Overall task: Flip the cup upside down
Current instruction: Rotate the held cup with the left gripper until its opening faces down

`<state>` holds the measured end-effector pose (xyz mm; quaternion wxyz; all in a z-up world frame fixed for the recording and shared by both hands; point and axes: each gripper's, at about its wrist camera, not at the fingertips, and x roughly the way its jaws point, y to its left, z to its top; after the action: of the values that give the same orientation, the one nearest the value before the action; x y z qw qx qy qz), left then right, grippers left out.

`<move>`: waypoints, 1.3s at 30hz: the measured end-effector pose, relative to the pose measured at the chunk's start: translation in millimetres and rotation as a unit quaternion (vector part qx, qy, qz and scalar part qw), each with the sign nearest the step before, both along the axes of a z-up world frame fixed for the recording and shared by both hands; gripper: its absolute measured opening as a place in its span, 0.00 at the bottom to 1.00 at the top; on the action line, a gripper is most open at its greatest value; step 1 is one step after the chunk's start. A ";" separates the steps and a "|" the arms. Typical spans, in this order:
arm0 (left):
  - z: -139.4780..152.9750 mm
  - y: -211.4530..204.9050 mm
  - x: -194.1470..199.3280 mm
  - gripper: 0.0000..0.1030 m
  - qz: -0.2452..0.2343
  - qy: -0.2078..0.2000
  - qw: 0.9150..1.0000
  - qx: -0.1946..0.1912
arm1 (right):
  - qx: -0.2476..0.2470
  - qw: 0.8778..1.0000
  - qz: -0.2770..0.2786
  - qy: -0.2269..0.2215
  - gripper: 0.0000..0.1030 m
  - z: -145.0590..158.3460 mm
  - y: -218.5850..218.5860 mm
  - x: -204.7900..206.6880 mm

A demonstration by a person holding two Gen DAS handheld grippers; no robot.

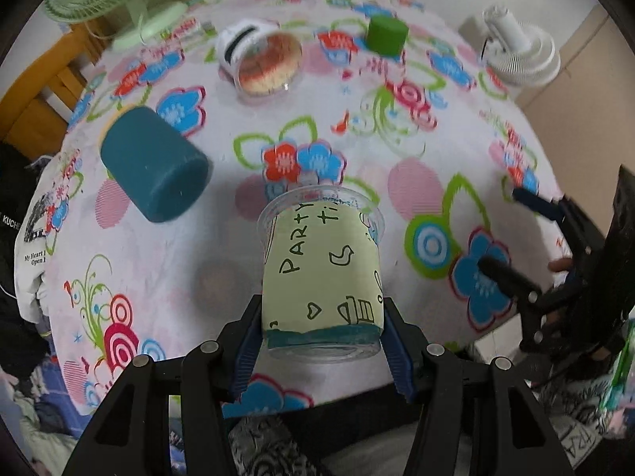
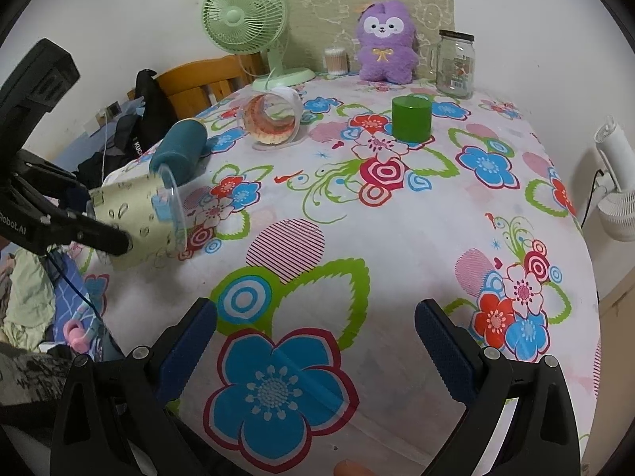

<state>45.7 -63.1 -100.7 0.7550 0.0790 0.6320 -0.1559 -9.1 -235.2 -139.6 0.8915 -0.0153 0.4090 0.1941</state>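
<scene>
Left gripper clamps cup near base (tilted, rim forward); thin plastic may slip mid-flip. Right gripper wide open, holding nothing.

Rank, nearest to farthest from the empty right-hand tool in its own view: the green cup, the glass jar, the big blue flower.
From the right tool:
1. Big blue flower, printed between its fingers.
2. Green cup, mid-table, upside down.
3. Glass jar, far edge, by the wall.

Left gripper clamped on the cup near its base, held tilted above the table. Right gripper hovers low, jaws spread wide, nothing between them.
</scene>
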 end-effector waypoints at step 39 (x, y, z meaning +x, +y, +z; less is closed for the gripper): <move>-6.1 -29.6 34.0 0.61 -0.062 0.119 0.989 0.061 | -0.011 1.000 0.004 -0.001 0.98 -0.1 5.9 1.8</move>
<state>79.8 -92.7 -106.8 0.6568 0.1445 0.7198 -0.1719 -7.3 -229.3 -139.6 0.8908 -0.0274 0.4103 0.1932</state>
